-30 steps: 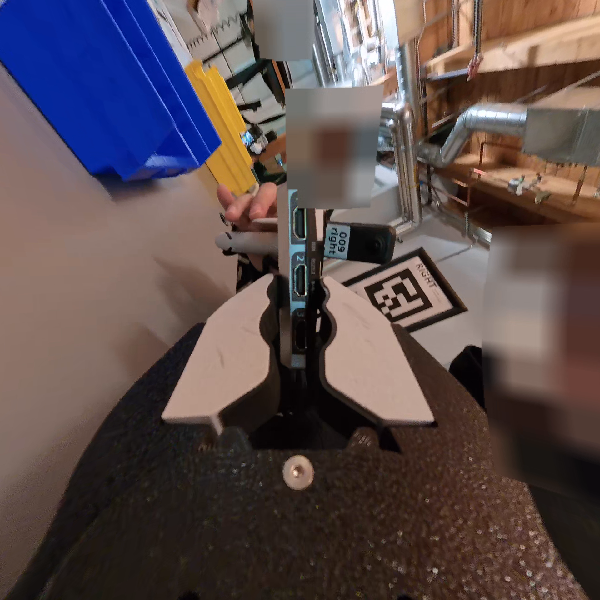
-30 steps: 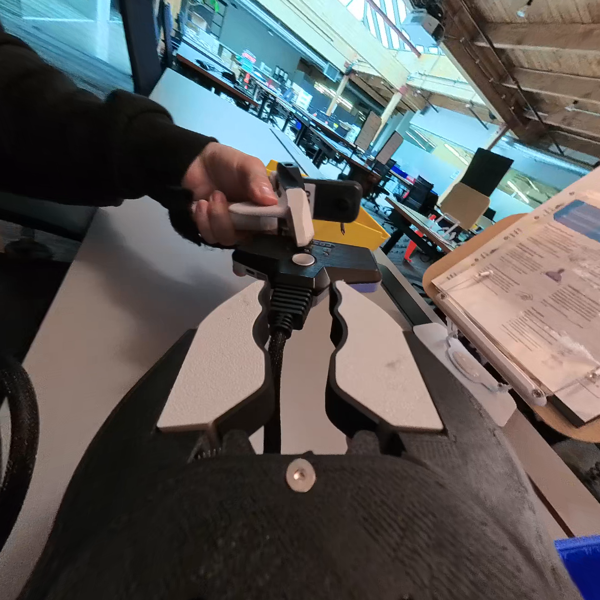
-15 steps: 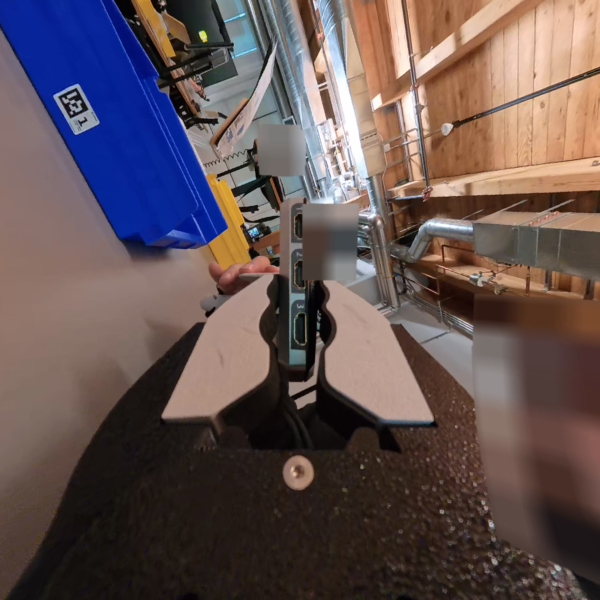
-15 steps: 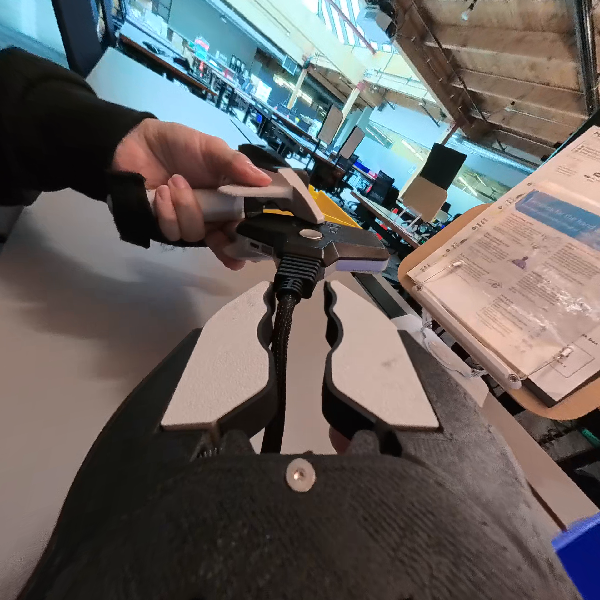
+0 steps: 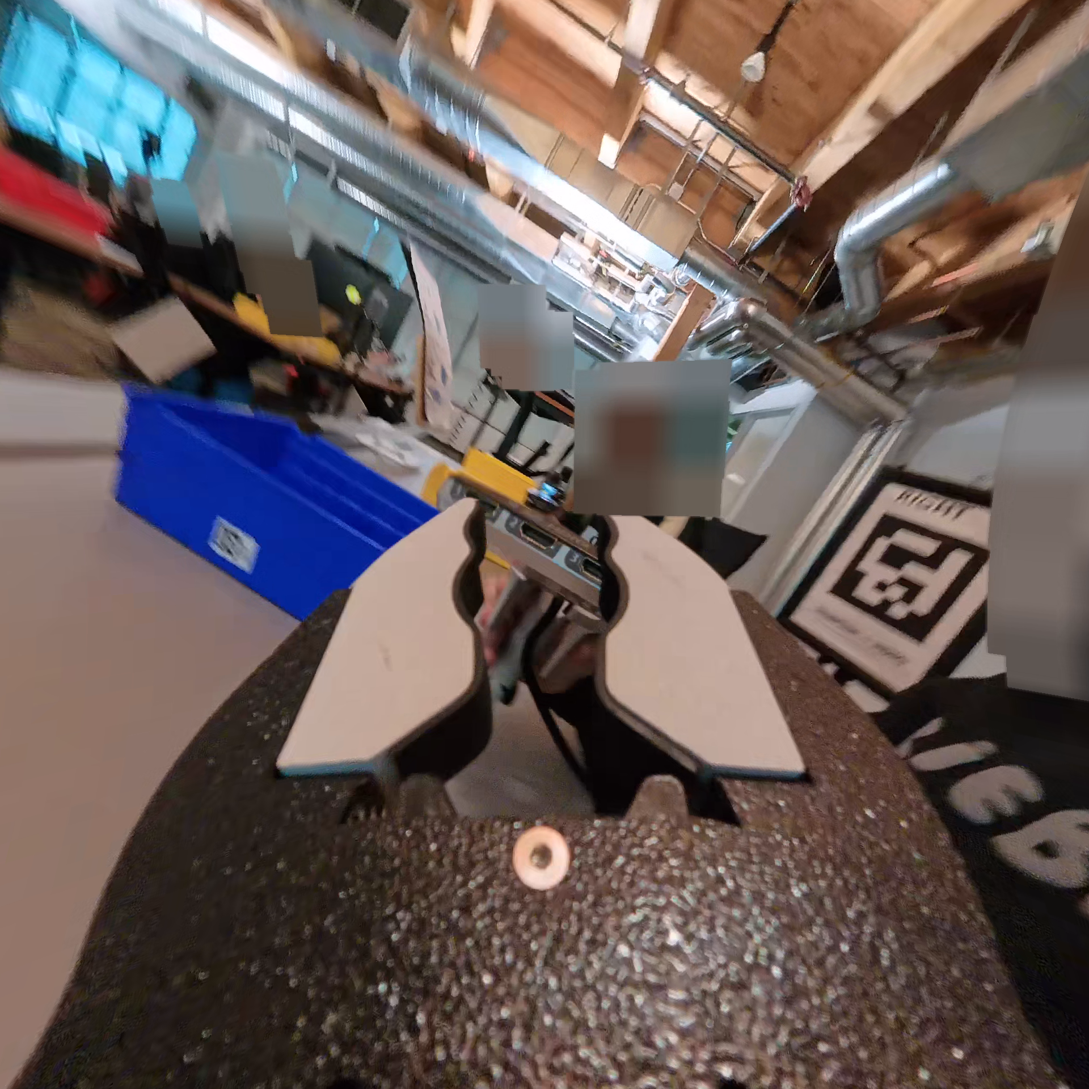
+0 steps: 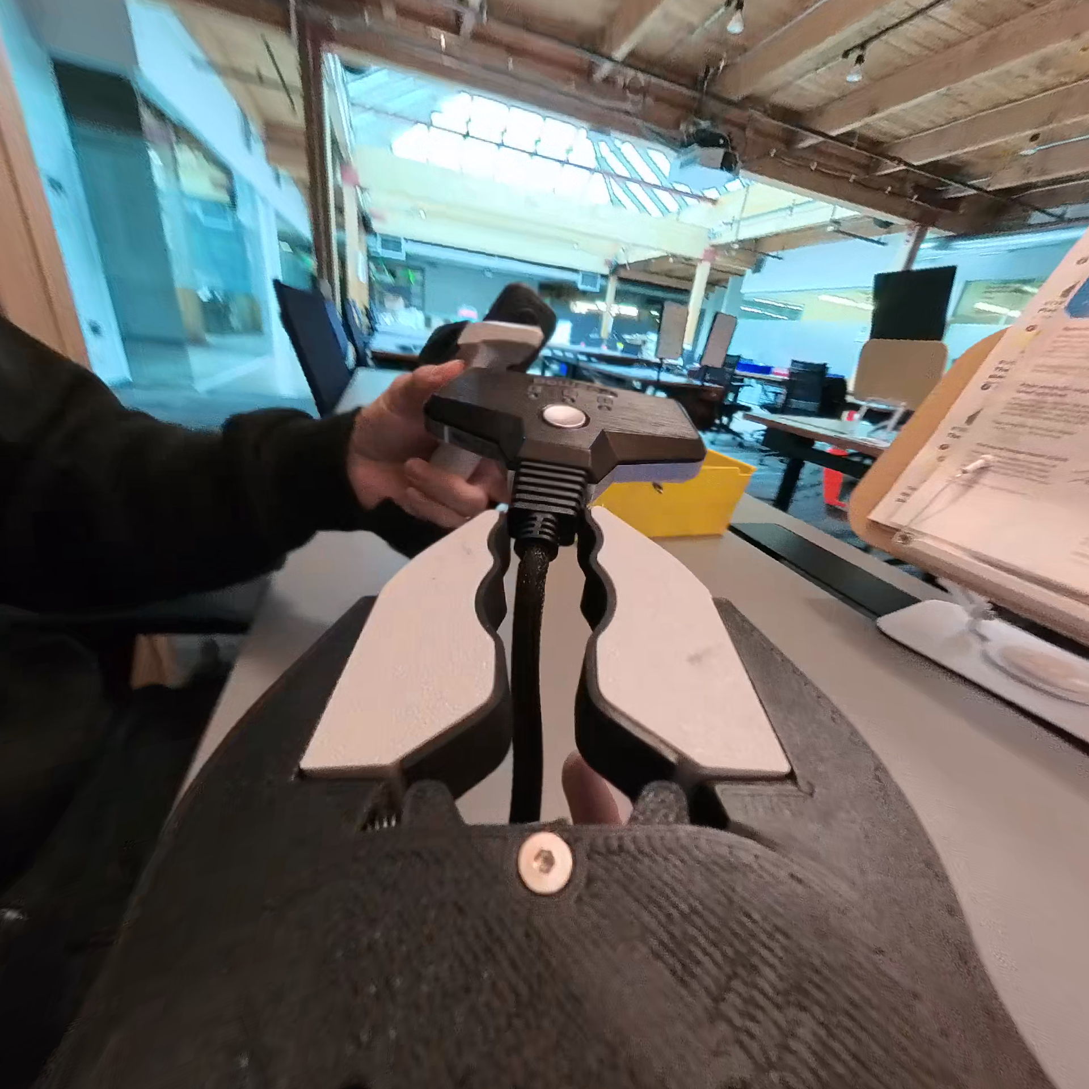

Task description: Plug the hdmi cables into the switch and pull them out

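Bright daylight, likely from skylights; motion blur, fisheye-warped edges.

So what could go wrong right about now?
1. The left gripper looks open, its fingers apart, with the HDMI switch tilted just past their tips. If nothing is firmly pinching it, the switch could swing or drop onto the table.
2. The right gripper flanks the ribbed strain relief of the braided cable. Carrying the switch's weight there could kink the cable.
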### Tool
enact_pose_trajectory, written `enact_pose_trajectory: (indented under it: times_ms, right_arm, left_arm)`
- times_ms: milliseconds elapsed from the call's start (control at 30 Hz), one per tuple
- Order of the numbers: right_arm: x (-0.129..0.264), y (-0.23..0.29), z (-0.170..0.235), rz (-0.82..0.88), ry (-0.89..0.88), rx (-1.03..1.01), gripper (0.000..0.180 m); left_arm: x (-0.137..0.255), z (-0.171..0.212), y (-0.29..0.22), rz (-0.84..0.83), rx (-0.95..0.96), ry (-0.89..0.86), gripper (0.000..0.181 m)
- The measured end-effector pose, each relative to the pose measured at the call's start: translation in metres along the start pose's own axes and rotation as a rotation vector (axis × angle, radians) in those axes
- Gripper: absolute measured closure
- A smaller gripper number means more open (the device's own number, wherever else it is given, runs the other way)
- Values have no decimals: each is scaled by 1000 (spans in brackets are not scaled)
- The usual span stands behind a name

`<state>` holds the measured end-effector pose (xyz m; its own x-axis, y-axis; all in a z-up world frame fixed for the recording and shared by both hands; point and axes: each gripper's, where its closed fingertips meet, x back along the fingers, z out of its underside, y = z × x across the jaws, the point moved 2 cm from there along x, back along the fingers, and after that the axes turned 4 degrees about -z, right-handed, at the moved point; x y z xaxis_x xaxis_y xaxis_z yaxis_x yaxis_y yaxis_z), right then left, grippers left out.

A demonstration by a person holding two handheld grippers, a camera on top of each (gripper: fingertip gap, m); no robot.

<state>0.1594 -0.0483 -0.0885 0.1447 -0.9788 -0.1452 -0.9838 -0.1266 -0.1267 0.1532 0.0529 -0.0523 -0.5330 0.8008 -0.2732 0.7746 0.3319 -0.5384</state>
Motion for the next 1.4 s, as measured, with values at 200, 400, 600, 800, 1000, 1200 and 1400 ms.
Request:
enact_pose_trajectory:
  times_ms: [200,400,600,800,1000,1200,1400]
  right_arm:
    - [8,-2,-1,-75,-40,-171,158]
    - [-3,9,7,-178,-34,-265,158]
    - [-16,20,7,-218,-31,-317,158]
    - [-16,5,-18,-95,-227,-298,158]
    - [-1,-23,-43,118,-394,-192,146]
    - [4,-43,-63,94,-465,-139,140]
    - [-25,-62,-70,-23,-475,-138,146]
  left_arm:
    - [21,-9,-1,-227,-861,171,110]
    - [8,19,-6,-277,-1621,409,112]
    - [-9,32,-10,-281,-1890,416,149]
    - [-21,10,-14,-502,-1900,330,151]
    - [-44,-18,-26,-536,-1865,256,151]
    - [-61,-36,-16,-557,-1938,208,151]
    - [-54,-62,22,-702,-1886,198,154]
